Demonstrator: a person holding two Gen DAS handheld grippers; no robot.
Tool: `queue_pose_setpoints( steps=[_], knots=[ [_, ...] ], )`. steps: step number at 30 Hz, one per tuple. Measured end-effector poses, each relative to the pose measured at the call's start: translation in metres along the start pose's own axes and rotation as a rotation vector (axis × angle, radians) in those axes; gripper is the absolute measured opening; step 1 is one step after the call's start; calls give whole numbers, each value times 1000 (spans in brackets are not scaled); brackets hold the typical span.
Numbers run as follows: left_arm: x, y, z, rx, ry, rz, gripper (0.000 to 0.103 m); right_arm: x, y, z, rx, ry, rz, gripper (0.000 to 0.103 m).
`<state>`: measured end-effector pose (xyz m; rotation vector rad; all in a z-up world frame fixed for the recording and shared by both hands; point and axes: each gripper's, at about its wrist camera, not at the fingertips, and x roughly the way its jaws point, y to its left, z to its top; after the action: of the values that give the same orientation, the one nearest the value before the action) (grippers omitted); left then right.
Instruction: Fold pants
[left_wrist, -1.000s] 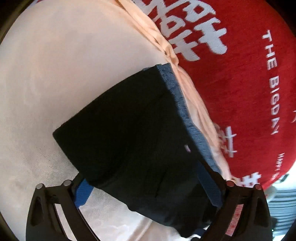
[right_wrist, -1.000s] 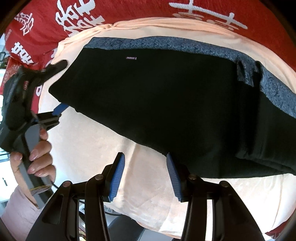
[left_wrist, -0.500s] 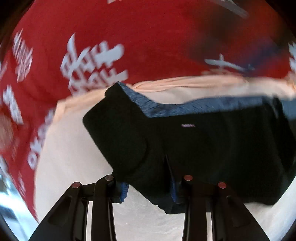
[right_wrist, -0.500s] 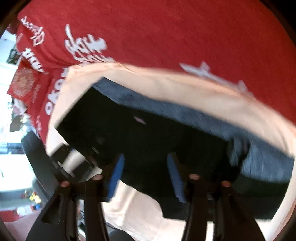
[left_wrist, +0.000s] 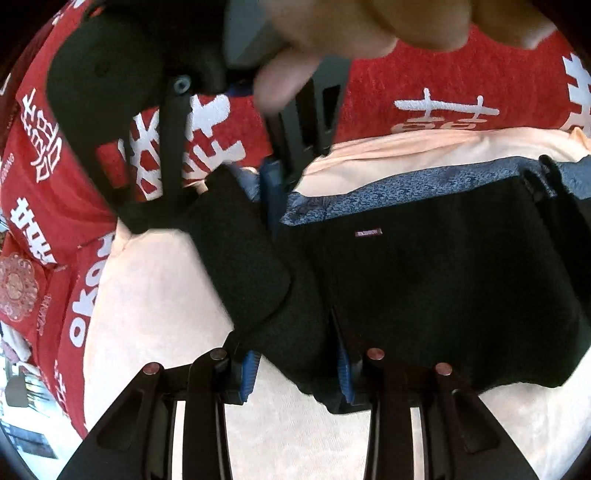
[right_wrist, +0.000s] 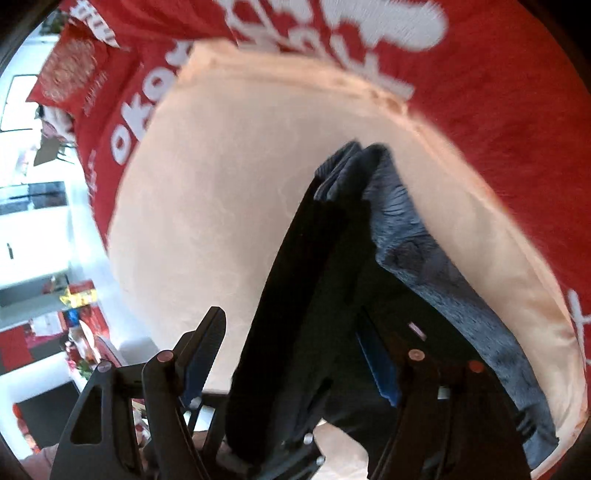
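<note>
The black pants (left_wrist: 424, 288) with a blue-grey waistband (left_wrist: 388, 184) lie folded on a peach cloth (left_wrist: 155, 314). My left gripper (left_wrist: 295, 373) is shut on the pants' near edge, with black fabric bunched between its blue pads. My right gripper (right_wrist: 291, 362) stands over the pants' left end by the waistband (right_wrist: 424, 258). Its jaws are closing, and a raised fold of the pants (right_wrist: 295, 295) is between them. The left pad (right_wrist: 199, 354) is still apart from the fabric. In the left wrist view the right gripper (left_wrist: 269, 192) and the hand (left_wrist: 351, 26) on it fill the top.
A red blanket (left_wrist: 443, 85) with white characters lies under the peach cloth and around it. Beyond its left edge are a white room and some furniture (right_wrist: 37, 221).
My left gripper went from wide open to shut on the pants' near edge and rolled round. The right gripper swung over from the near side to the pants' left end.
</note>
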<state>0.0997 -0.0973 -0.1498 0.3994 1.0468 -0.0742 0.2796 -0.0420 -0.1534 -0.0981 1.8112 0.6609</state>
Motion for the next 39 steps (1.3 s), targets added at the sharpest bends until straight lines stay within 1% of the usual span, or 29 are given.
queue_pose_setpoints(
  steps=[1,2,3,5,7,9,12,15,16,17,20,23,26,28,33,36,39],
  knots=[
    [-4,-1,0,7,-11,1,36,2,-1,-1,-1,2,-10,48],
    [-9,-4,2,22,-26,1,36,4,-2,-2,-12,10,-3,28],
    [-12,-3,3,31,-37,-1,36,1,-1,-3,-27,1,9,22],
    [-25,-8,10,36,-61,-11,36,-10,-2,-11,-61,-33,0,20],
    [-42,-13,18,31,-84,-26,36,-25,-8,-22,-48,-79,36,18],
    [-57,-20,26,32,-104,-33,36,-42,-21,-39,-8,-137,100,18],
    [-82,-34,39,40,-144,-53,36,-70,-44,-71,45,-238,200,18],
    [-109,-57,53,63,-188,-92,36,-97,-68,-108,99,-344,285,17],
    [-118,-67,56,74,-200,-108,36,-103,-75,-120,111,-375,301,18],
    [-127,-78,61,91,-213,-124,36,-114,-87,-139,132,-419,322,17],
    [-149,-112,72,145,-236,-165,36,-134,-114,-180,178,-502,357,18],
    [-166,-152,79,212,-256,-201,36,-152,-150,-227,229,-579,380,18],
    [-174,-194,78,283,-262,-229,36,-163,-185,-276,279,-644,402,18],
    [-176,-227,77,332,-252,-242,36,-162,-208,-307,316,-672,409,18],
    [-164,-288,70,436,-226,-243,36,-144,-263,-360,405,-696,410,18],
    [-151,-315,64,488,-208,-237,36,-122,-295,-381,476,-702,432,18],
    [-137,-337,56,525,-186,-228,36,-103,-322,-395,513,-697,434,17]
  ],
)
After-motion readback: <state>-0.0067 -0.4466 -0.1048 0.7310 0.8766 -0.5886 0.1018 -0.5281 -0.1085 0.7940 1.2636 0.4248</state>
